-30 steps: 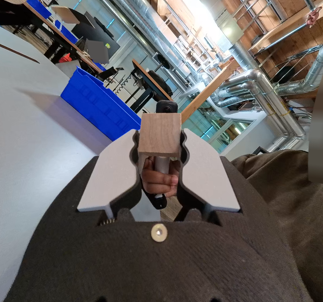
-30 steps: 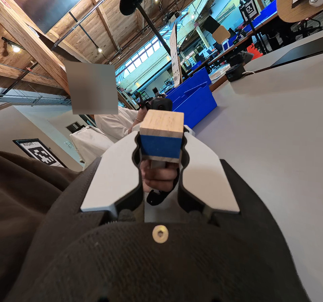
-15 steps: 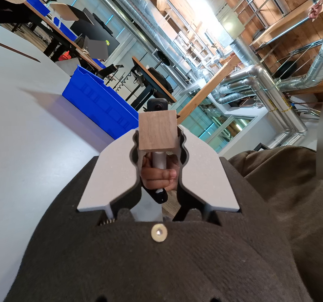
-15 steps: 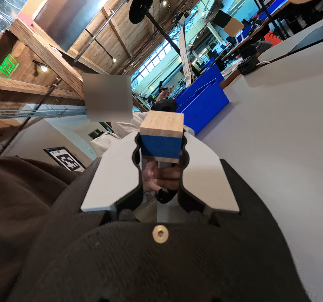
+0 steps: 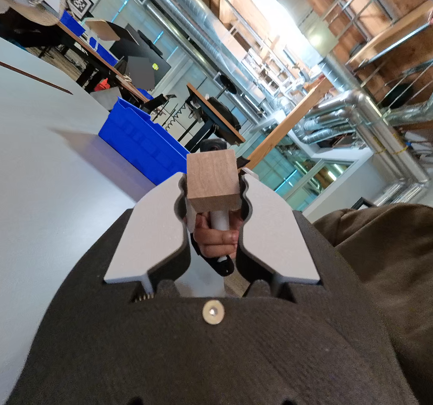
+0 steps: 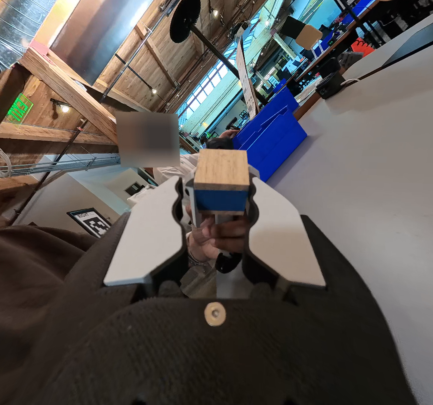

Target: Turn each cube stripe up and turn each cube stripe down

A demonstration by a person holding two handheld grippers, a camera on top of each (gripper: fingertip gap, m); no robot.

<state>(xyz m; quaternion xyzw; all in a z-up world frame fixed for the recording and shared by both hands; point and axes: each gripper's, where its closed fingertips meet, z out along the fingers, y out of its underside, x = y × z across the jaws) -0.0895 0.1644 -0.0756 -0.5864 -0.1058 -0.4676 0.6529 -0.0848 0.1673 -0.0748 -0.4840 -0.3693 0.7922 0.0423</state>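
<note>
Wooden cube (image 6: 221, 184), blue stripe (image 6: 220, 200) facing camera

The left claw (image 5: 213, 182) is clamped on a plain brown wooden cube (image 5: 212, 179), lifted clear of the pale grey counter (image 5: 46, 194) to its left. Beyond the cube, a blue plastic bin (image 5: 143, 145) sits on that counter. The right claw (image 6: 221, 182) grips a blue-striped light wooden cube (image 6: 221, 180); its counter (image 6: 363, 194) lies to the right, with blue plastic bins (image 6: 271, 140) behind.

Two wooden cubes (image 5: 212, 178) (image 6: 221, 182), two claws (image 5: 212, 189) (image 6: 216, 196), and one blue bin (image 5: 140, 143).
</note>
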